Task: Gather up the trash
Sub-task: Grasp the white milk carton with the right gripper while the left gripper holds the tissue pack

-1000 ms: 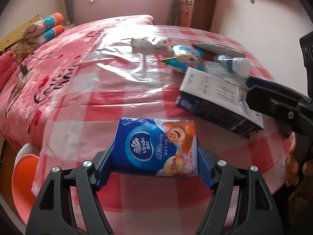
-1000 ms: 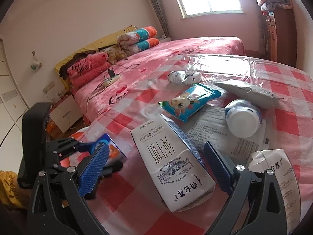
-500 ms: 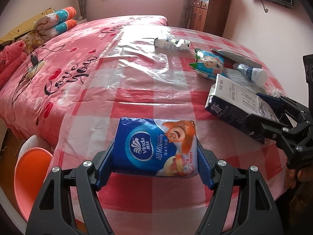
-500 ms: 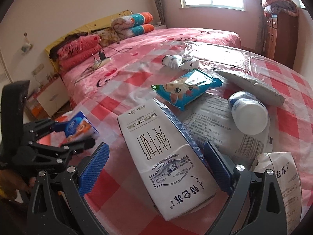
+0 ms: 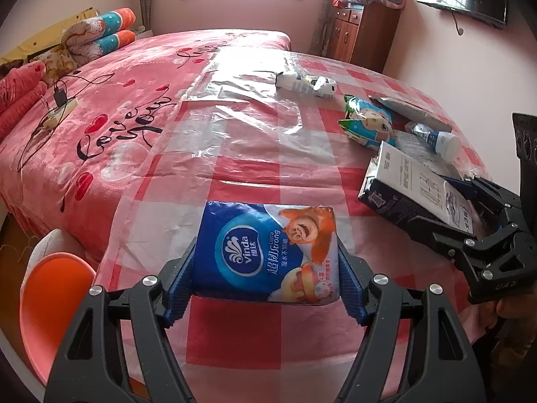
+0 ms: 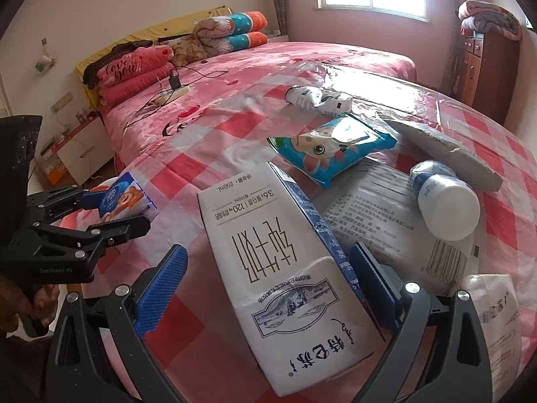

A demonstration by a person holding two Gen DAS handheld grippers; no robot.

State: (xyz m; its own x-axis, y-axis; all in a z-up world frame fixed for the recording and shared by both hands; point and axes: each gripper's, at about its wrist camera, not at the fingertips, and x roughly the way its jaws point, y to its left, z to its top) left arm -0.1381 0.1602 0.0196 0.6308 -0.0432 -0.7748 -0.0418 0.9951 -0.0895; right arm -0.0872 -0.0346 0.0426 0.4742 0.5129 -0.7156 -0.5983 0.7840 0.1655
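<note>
- The bed, under a pink heart-print blanket, carried a red-and-white checked plastic sheet.
- On the sheet lay a white-and-navy milk carton, a blue cartoon snack bag, a white plastic bottle, a crumpled white wrapper, a printed paper and a grey flat pouch.
- On the blanket sat a white power strip.

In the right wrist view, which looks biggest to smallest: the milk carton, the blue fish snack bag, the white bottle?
1. Milk carton, though it is nearest the camera, which inflates it.
2. Blue fish snack bag.
3. White bottle, not far behind the bag.
</note>
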